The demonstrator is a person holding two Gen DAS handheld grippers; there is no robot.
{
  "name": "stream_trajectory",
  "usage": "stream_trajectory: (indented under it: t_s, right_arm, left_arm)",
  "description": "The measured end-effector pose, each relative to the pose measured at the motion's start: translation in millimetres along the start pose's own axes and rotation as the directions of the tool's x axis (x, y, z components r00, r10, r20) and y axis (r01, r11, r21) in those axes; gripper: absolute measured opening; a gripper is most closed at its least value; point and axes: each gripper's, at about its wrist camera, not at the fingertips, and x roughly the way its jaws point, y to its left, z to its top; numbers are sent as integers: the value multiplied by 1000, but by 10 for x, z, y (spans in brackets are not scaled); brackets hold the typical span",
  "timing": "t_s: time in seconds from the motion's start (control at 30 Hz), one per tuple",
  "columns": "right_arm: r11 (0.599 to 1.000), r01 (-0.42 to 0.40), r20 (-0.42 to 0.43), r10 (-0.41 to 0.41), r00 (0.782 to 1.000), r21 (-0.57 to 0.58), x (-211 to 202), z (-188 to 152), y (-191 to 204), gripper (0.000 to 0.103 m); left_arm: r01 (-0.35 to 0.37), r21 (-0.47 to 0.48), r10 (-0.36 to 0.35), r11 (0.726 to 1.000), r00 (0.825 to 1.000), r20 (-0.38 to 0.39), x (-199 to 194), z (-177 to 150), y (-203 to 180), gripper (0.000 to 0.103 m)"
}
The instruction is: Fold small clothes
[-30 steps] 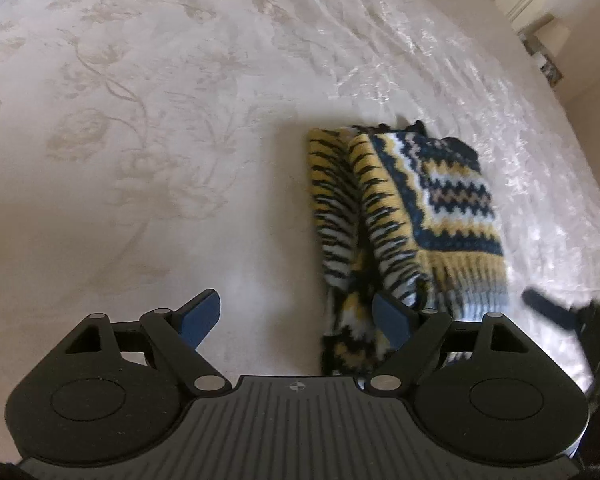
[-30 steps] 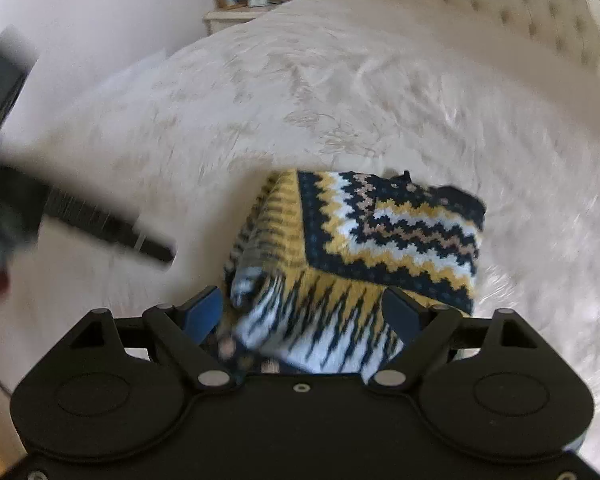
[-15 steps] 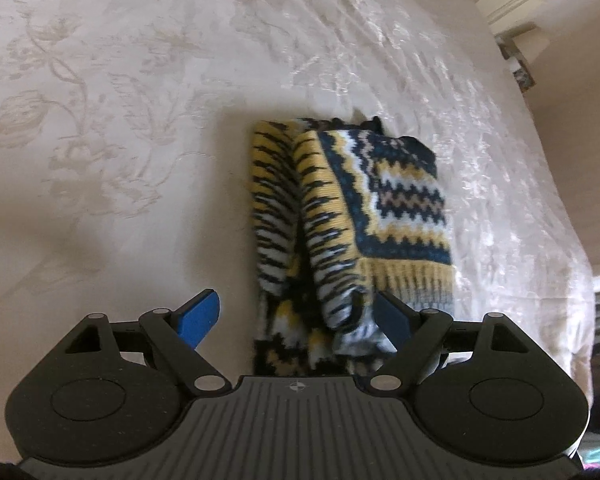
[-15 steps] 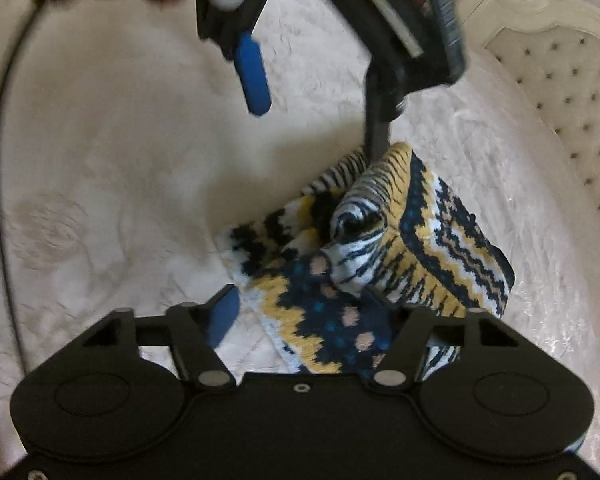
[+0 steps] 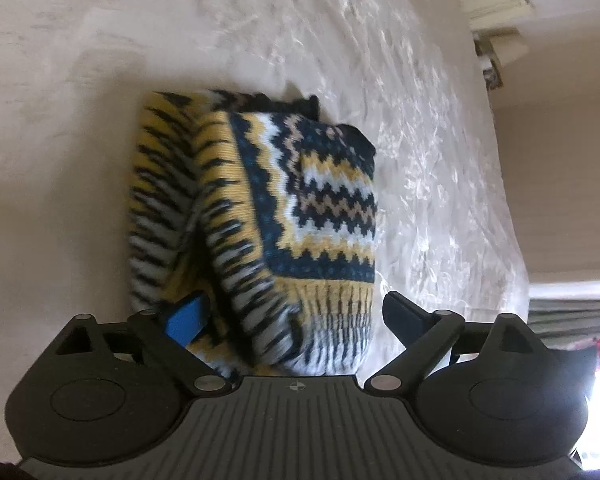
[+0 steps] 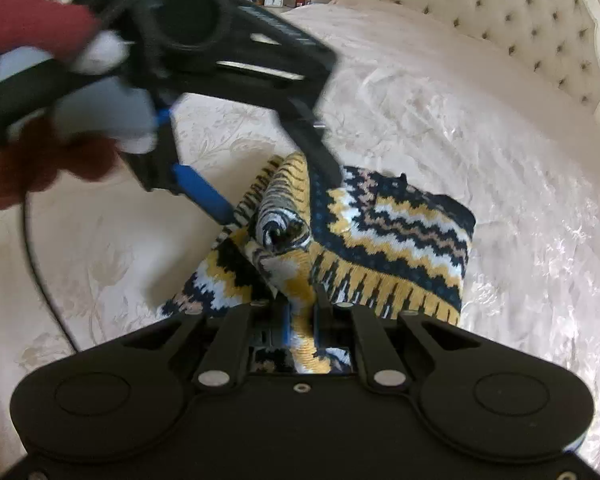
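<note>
- Nearest in the right wrist view, the right gripper [image 6: 302,320] has its fingers pinched together on a yellow fold of the knitted sweater [image 6: 380,236], and the cloth runs down between them into the body of the tool.
- In the left wrist view, the left gripper [image 5: 292,312] has its fingers spread wide, and the near end of the sweater [image 5: 284,216] lies between them. The blue pad [image 5: 186,318] of one finger lies against a yellow-and-black fold; the other finger stands just beside the ribbed hem, apart from it.
- The sweater lies folded into a thick bundle on the cream bedspread [image 5: 420,120], with zigzag bands of navy, yellow, white and tan uppermost and a rolled sleeve at its side.
- Above the bundle in the right wrist view, the left gripper [image 6: 276,188] reaches down onto the sweater. It is blurred, so whether its dark finger touches the knit is hard to say. A red-sleeved hand [image 6: 40,132] holds it.
- Farther back stand a tufted headboard [image 6: 520,20] and a bedside table [image 6: 276,0] with small items on it.
</note>
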Motion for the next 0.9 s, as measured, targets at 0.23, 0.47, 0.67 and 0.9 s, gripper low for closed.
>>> stream_trajectory:
  t_s: [0.23,0.47,0.67,0.9]
  right_arm:
    - [1000,-27,-18,28,999,9,79,-52,19,15]
    - [999,-41,-26,42,999,25,70,-55,39,15]
    - [994,-94,15,93,996,61,-42,42,108,16]
    - [984,-171,-123,177,976,58,493,63,345,18]
  left_arm:
    - [-71,56,71,996,997,14,250,124,-97,72]
    - [-140,49,136,989,988,75,175,132,-19,10]
    - [-166,220,134,961,979,151,-147,106,-179,10]
    - [-265,135,249,955,961,123,120,143,223,11]
